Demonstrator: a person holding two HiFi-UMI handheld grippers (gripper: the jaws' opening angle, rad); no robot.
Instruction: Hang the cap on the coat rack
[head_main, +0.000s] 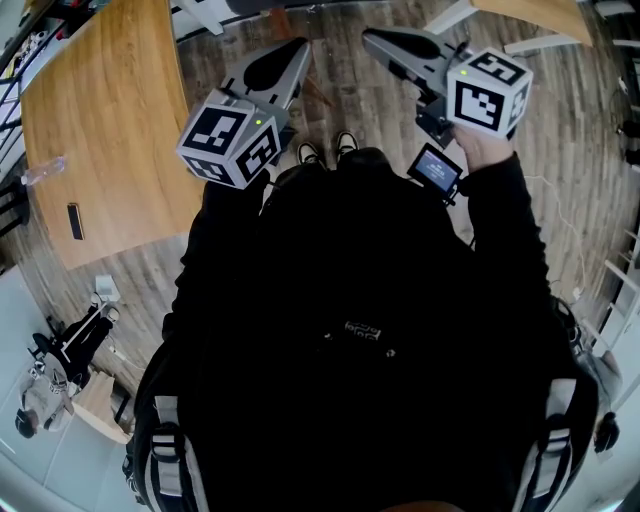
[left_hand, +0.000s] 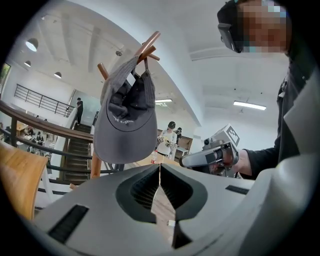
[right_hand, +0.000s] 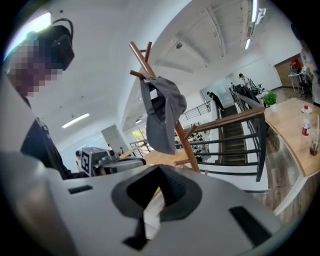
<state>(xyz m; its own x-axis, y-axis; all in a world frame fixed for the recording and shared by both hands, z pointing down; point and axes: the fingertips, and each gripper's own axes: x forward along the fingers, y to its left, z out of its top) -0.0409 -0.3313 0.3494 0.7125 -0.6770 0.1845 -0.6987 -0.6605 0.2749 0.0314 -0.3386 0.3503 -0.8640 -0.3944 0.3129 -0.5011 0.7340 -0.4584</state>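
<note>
While both tools are held up in front of the person's chest, the grey cap (left_hand: 125, 120) hangs from an upper peg of the wooden coat rack (left_hand: 150, 46), brim pointing down, well apart from either tool. Left tool (left_hand: 159, 172): jaws closed tip to tip, nothing held between them. In its own view the cap sits at about 11 o'clock above the jaw tips. Right tool (right_hand: 158, 175): jaws likewise brought together and empty. In its own view the cap and the slanting rack pole stand at about 12 o'clock beyond the tips. Each tool shows in the other's view: the right one at 3 o'clock of the left tool's jaws, the left one at 9 o'clock of the right tool's jaws. In the head view the left tool lies at 11 o'clock and the right tool at 1 o'clock, both pointing away from the person over the plank floor (head_main: 350, 110). A wooden desk (head_main: 100, 110) occupies 10 o'clock, with a clear plastic bottle (head_main: 45, 170) lying on its near edge.
</note>
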